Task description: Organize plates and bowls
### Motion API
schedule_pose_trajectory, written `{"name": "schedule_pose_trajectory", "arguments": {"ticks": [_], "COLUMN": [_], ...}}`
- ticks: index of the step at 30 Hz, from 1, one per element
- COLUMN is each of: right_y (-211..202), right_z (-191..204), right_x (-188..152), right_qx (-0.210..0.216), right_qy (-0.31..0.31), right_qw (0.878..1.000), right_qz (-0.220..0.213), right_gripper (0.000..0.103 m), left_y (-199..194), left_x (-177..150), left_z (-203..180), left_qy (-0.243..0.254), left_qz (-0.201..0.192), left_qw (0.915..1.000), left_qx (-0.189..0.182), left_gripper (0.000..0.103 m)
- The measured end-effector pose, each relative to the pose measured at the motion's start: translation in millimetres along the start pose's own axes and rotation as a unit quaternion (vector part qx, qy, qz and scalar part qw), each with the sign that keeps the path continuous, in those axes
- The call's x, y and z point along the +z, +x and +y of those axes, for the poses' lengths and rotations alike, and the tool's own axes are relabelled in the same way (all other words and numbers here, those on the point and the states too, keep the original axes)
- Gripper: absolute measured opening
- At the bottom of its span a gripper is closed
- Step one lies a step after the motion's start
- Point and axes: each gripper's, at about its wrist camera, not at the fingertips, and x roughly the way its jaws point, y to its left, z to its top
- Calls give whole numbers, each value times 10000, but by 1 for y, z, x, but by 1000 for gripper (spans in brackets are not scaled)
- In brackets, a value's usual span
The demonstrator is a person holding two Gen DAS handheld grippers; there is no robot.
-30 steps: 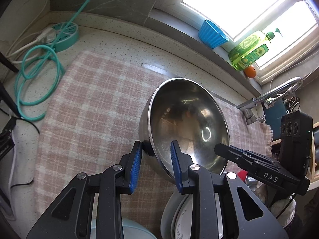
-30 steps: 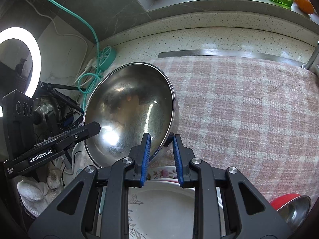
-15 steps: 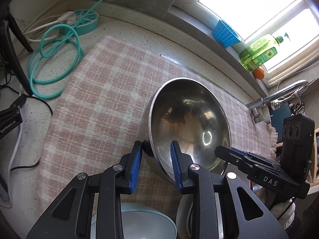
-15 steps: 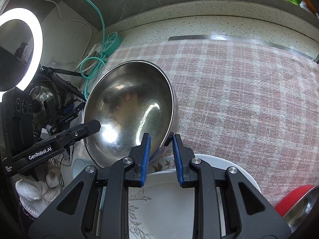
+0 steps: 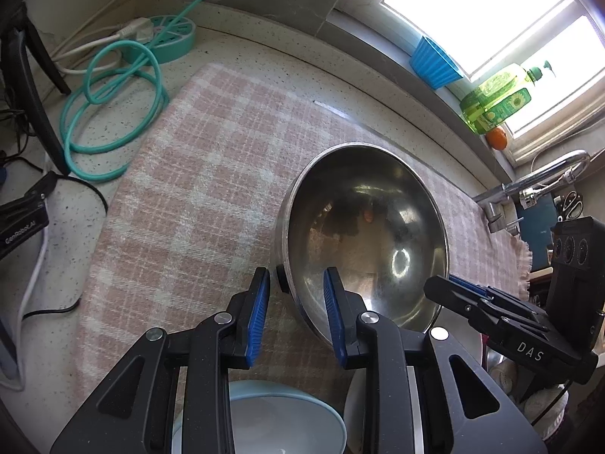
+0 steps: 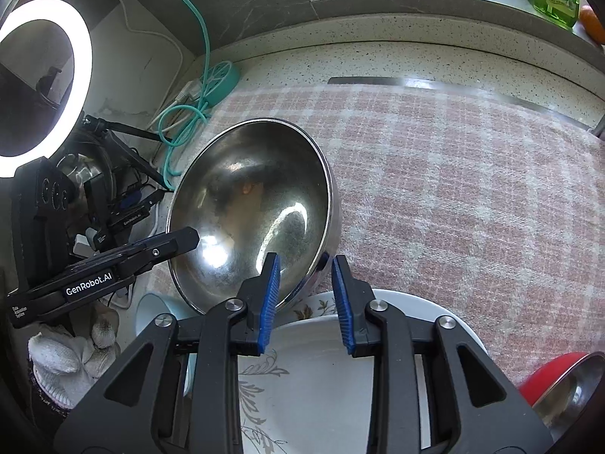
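A large steel bowl (image 5: 370, 234) (image 6: 257, 204) sits tilted on the pink checked cloth (image 5: 196, 189), its near edge over the stacked dishes. My left gripper (image 5: 296, 272) still has its blue pads on either side of the bowl's near wall, gripping it while the jaws start opening. My right gripper (image 6: 306, 257) straddles the opposite rim; its jaws are opening and its pads stand clear of the metal. Each gripper shows in the other's view, the right gripper (image 5: 446, 283) and the left gripper (image 6: 189, 236). Below lie a light-blue bowl (image 5: 280, 420) and a white flowered plate (image 6: 321, 378).
A red bowl with a steel lining (image 6: 548, 370) sits at the lower right. Teal cable loops (image 5: 113, 121) and a power strip (image 5: 170, 38) lie in the counter's corner. The faucet (image 5: 548, 178), blue cup (image 5: 435, 60) and soap bottle (image 5: 495, 102) line the window side. A ring light (image 6: 45, 75) stands at left.
Both grippers and the bowl have shifted a little across the cloth toward the corner with the teal cable. The right jaws have spread off the rim. More of the light-blue bowl shows.
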Motion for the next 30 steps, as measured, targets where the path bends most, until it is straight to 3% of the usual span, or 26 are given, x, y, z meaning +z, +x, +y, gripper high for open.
{"name": "schedule_pose_trajectory", "arguments": {"ticks": [2, 8, 15, 17, 19, 21, 27, 30], "right_y": [-6, -31, -70, -83, -96, -110, -148, -162], "right_z": [0, -3, -6, -10, -13, -19, -41, -56], "right_x": [0, -3, -18, -25, -31, -38, -57, -66], "right_qx": [-17, 97, 57, 16, -23, -63, -260, -371], "right_qy": [-13, 68, -28, -81, -111, -115, -117, -81], "right_qw": [10000, 9992, 9974, 9966, 9956, 9947, 9924, 9915], "right_qz": [-97, -370, -716, -822, -927, -1018, -1199, -1245], "right_gripper": [57, 73, 77, 82, 86, 87, 93, 95], "left_y": [-3, -21, -44, -49, -54, -59, -66, -65], "left_x": [0, -2, -12, -17, -22, -28, -46, -55], "left_z": [0, -2, -14, -21, -27, -35, -66, -83], "left_qy": [11, 76, 258, 331, 383, 410, 629, 764], "left_qz": [-23, -238, -488, -551, -600, -667, -769, -786], "left_qw": [10000, 9996, 9985, 9979, 9975, 9968, 9944, 9930], "left_qx": [24, 86, 63, 41, -37, -142, -349, -431], "left_gripper": [29, 30, 30, 30, 34, 44, 55, 55]}}
